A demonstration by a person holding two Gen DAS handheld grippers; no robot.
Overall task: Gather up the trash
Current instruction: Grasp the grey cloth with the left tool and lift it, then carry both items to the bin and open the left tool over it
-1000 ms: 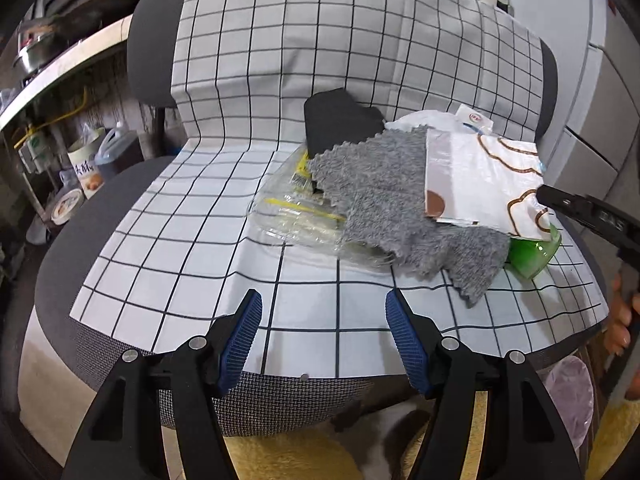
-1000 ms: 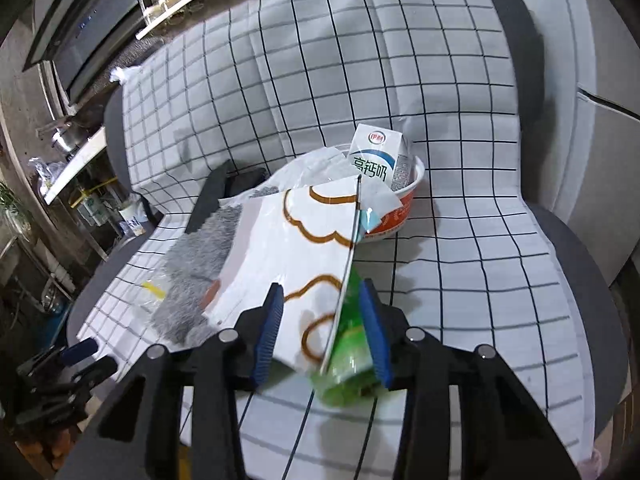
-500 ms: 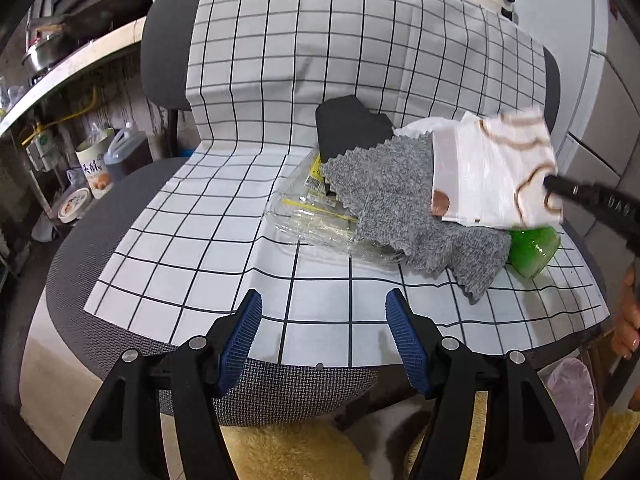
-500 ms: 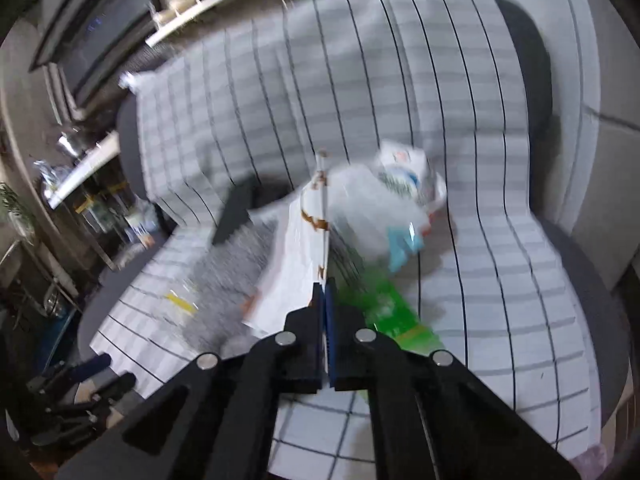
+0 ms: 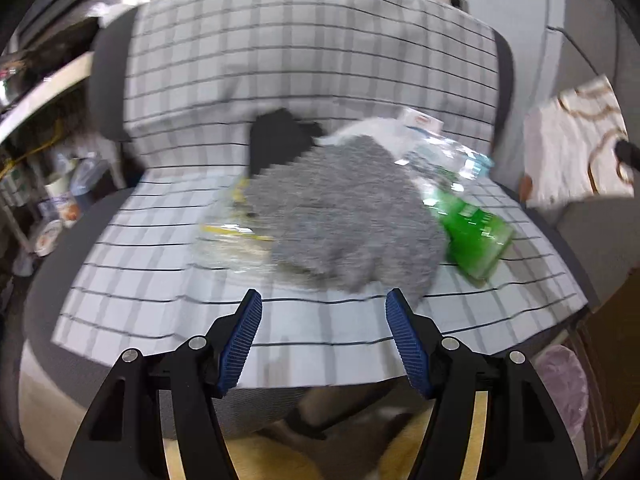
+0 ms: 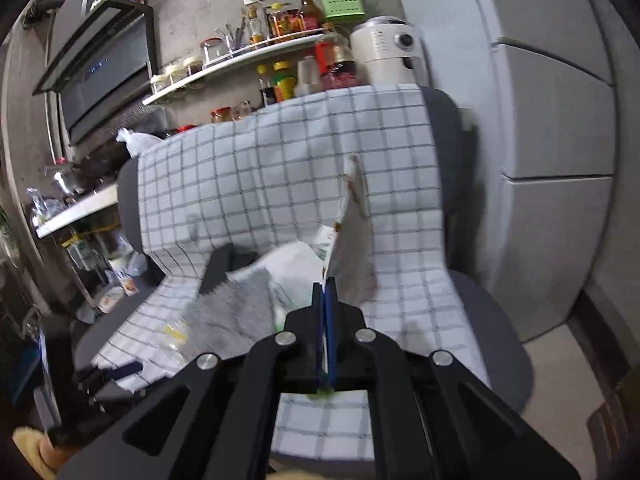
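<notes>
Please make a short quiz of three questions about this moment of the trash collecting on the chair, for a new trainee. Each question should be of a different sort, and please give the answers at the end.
1. True or false: the left gripper is shut on the grey cloth.
2. Which thing is pinched in the right gripper? A) the green plastic bottle B) the white paper wrapper with brown lines C) the black cloth
3. Fill in: the trash lies on a chair covered with a ______ sheet.

Key
1. False: its jaws stand open and empty, short of the cloth.
2. B: the wrapper is lifted off the pile.
3. Checked (white with dark grid lines).
</notes>
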